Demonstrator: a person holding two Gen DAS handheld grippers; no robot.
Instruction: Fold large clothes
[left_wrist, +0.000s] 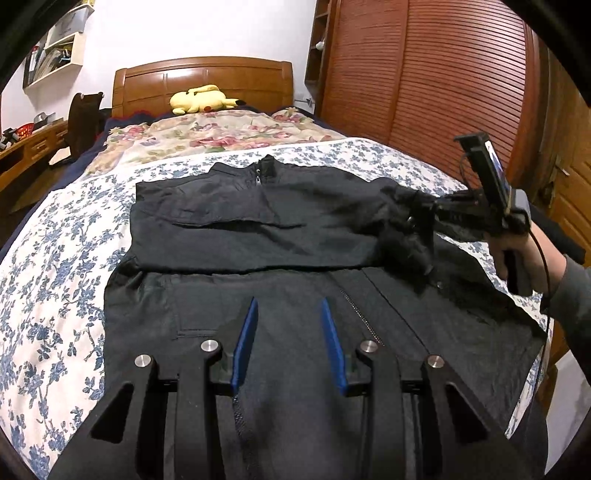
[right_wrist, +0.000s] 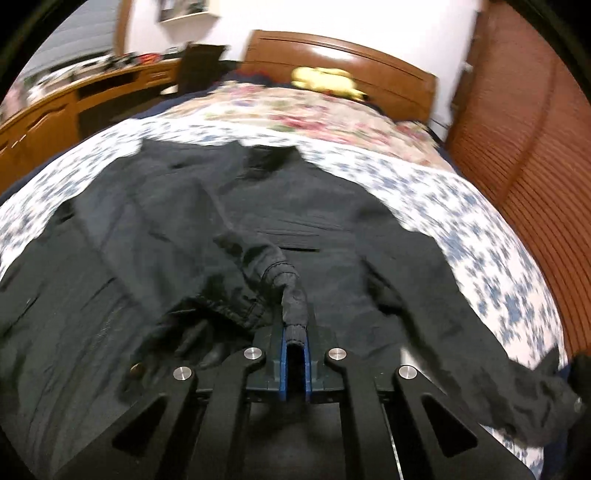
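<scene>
A large black jacket (left_wrist: 258, 229) lies spread front-up on the bed, its collar toward the headboard and the left sleeve folded across the chest. My left gripper (left_wrist: 289, 301) hovers over the jacket's lower front beside the zipper (left_wrist: 356, 306), open, with nothing between its blue pads (left_wrist: 248, 332). My right gripper (left_wrist: 417, 221) is at the jacket's right side, held by a person's hand (left_wrist: 517, 251). In the right wrist view the right gripper (right_wrist: 295, 332) is shut on the ribbed cuff (right_wrist: 293, 310) of the right sleeve, which is lifted off the jacket (right_wrist: 147, 240).
The bed has a blue-flowered sheet (left_wrist: 55, 295) and a rose-patterned quilt (left_wrist: 221, 133) further back. A yellow plush toy (left_wrist: 201, 99) lies by the wooden headboard (left_wrist: 203, 74). A brown slatted wardrobe (left_wrist: 424, 74) stands close on the right, a wooden desk (left_wrist: 29, 147) on the left.
</scene>
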